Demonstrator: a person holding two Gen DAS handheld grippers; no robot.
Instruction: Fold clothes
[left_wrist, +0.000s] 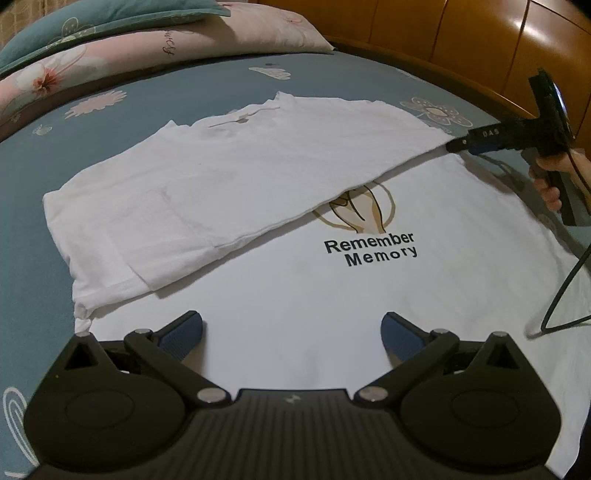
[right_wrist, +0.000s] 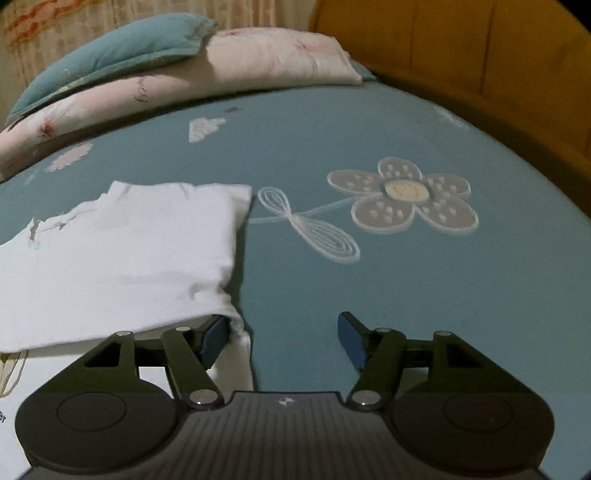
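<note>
- One white T-shirt (left_wrist: 295, 295) lies on the bed (left_wrist: 33, 221), its top folded over the print.
- Two pillows (left_wrist: 110, 44) sit along the bed's far edge, near the wooden headboard (left_wrist: 461, 40).
- The left gripper (left_wrist: 291, 332) is spread, empty, over the shirt.
- The right gripper (right_wrist: 282, 341) is spread at the fold's corner; bare sheet lies beyond.

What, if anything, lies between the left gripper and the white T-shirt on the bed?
Nothing visible does. The left gripper hangs open directly over the white T-shirt, with only bare shirt fabric between its pads. The right gripper is at the folded flap's far corner, well off to the side.
</note>
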